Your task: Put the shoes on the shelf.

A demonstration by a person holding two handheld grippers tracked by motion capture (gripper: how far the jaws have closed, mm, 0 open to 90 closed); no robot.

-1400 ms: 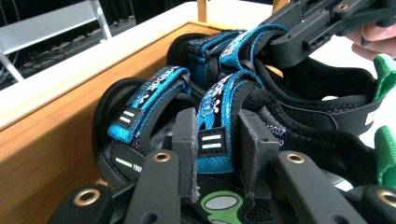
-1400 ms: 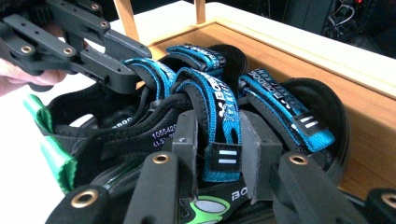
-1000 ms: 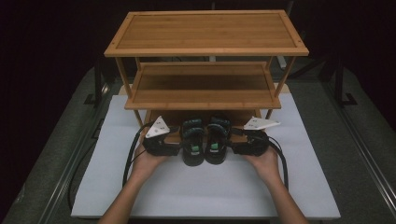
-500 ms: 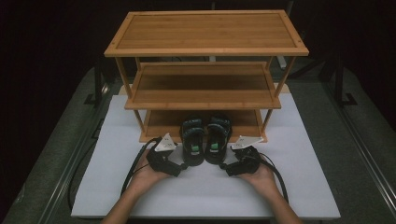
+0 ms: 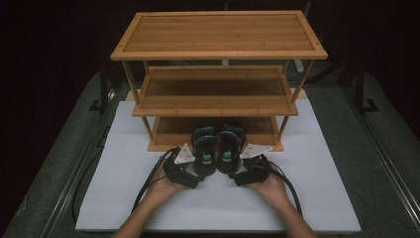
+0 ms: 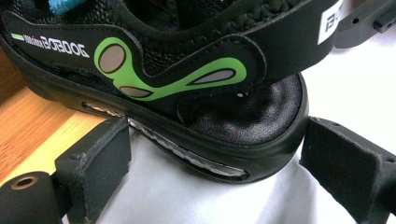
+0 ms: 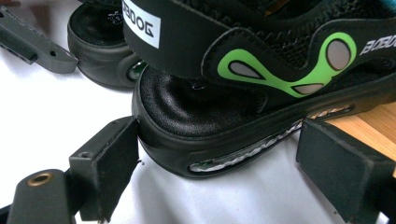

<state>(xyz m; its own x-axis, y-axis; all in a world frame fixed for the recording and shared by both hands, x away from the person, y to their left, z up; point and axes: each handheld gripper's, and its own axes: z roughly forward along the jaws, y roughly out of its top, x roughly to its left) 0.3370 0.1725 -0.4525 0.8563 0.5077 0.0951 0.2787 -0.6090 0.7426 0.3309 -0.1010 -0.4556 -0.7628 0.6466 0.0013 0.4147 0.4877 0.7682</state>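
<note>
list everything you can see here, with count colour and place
sandals: 2, black with green marks, side by side, toes on the rack's lowest shelf, heels out over the white board
rack: 1, light wood, three shelves, at the back of the white board
white board: 1, white, flat on the table
table: 1, grey, under it all
left gripper: 1, black, by the left sandal's heel, jaws just opened, off the sole
right gripper: 1, black, by the right sandal's heel, jaws just opened, off the sole
hands: 2, at the near edge, holding the grippers
</note>
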